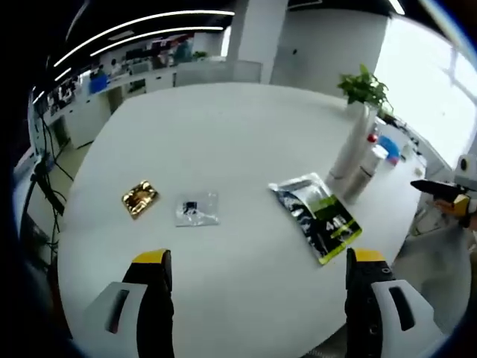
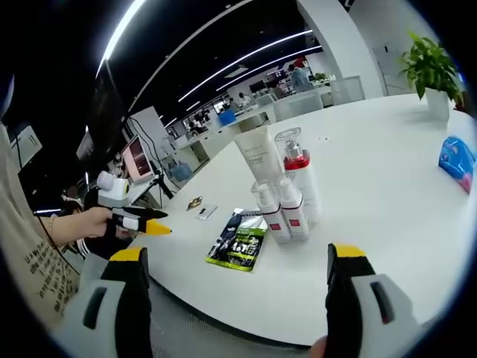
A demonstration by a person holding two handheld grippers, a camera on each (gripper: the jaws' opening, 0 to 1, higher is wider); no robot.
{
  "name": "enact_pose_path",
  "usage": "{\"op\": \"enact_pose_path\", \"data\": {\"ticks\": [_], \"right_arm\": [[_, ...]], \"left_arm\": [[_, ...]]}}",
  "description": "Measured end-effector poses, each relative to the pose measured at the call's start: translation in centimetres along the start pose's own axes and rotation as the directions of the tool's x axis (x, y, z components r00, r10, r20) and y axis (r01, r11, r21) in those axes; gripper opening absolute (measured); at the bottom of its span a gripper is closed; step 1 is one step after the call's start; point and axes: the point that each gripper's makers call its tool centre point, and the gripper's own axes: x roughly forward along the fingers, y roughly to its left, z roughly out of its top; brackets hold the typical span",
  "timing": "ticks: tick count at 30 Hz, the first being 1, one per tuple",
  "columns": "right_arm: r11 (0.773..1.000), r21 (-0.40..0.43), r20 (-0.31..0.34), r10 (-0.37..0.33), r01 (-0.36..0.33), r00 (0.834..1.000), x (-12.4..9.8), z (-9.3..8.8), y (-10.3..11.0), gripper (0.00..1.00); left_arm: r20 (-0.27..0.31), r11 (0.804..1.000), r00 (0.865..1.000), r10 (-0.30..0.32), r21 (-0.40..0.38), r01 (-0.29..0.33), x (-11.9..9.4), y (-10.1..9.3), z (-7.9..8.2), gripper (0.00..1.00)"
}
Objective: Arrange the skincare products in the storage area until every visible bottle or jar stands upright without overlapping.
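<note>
Several white skincare bottles stand upright in a tight cluster: a tall white tube (image 2: 257, 153), a pump bottle with a red collar (image 2: 298, 179) and two small bottles (image 2: 279, 210) in front. In the left gripper view the tube (image 1: 349, 149) and a smaller bottle (image 1: 364, 177) stand at the table's right side. A black and green pouch (image 2: 240, 240) lies flat beside them, also visible as the pouch (image 1: 317, 216). My left gripper (image 1: 259, 257) is open over bare table. My right gripper (image 2: 237, 253) is open, short of the bottles, holding nothing.
A gold packet (image 1: 139, 198) and a clear sachet (image 1: 197, 209) lie on the white round table (image 1: 223, 127). A potted plant (image 2: 431, 67) and a blue pack (image 2: 456, 160) sit at the far edge. A hand (image 2: 82, 224) holds the left gripper (image 2: 141, 221).
</note>
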Motion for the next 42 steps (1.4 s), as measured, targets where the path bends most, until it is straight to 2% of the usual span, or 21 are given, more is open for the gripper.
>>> {"op": "enact_pose_path", "data": {"ticks": [7, 11, 16, 20, 26, 32, 35, 37, 40, 42], "right_arm": [[1.0, 0.011, -0.003, -0.014, 0.014, 1.0, 0.0, -0.1, -0.3, 0.99], [1.0, 0.008, 0.013, -0.013, 0.013, 1.0, 0.0, 0.1, -0.3, 0.99], [1.0, 0.02, 0.007, -0.024, 0.023, 1.0, 0.1, 0.0, -0.5, 0.99], [0.999, 0.021, 0.0, -0.027, 0.027, 1.0, 0.1, -0.1, -0.6, 0.99], [0.999, 0.03, -0.002, -0.036, 0.036, 0.999, 0.1, -0.2, -0.7, 0.99], [0.998, 0.036, 0.0, -0.044, 0.044, 0.999, 0.1, -0.2, -0.8, 0.99], [0.998, 0.042, 0.005, -0.049, 0.049, 0.999, 0.0, -0.1, -0.9, 0.99], [0.998, 0.041, 0.001, -0.047, 0.047, 0.999, 0.1, -0.2, -0.8, 0.99], [0.998, 0.039, -0.001, -0.047, 0.047, 0.999, 0.1, -0.2, -0.8, 0.99], [0.998, 0.041, -0.001, -0.047, 0.047, 0.999, 0.1, -0.2, -0.9, 0.99]], "left_arm": [[-0.051, 0.999, 0.998, 0.023, 0.034, -0.021, 2.6, 1.5, 0.7, 0.97], [-0.064, 0.999, 0.997, 0.045, 0.033, -0.043, 3.8, 2.6, 1.1, 0.93], [-0.094, 0.997, 0.993, 0.078, -0.007, -0.079, 5.4, 4.1, 1.3, 0.88], [-0.104, 0.995, 0.989, 0.103, -0.001, -0.103, 6.2, 4.9, 1.6, 0.74], [-0.14, 0.989, 0.98, 0.142, -0.025, -0.147, 7.0, 5.8, 1.3, 0.7], [-0.144, 0.981, 0.972, 0.184, -0.033, -0.19, 7.5, 6.5, 1.5, 0.59], [-0.157, 0.979, 0.97, 0.188, -0.048, -0.197, 7.7, 6.3, 1.4, 0.56], [-0.167, 0.979, 0.968, 0.19, -0.041, -0.199, 7.9, 6.2, 1.3, 0.53], [-0.185, 0.975, 0.958, 0.221, 0.025, -0.22, 7.7, 6.7, 1.2, 0.49], [-0.179, 0.976, 0.96, 0.215, -0.002, -0.219, 7.9, 6.7, 1.5, 0.47]]}}
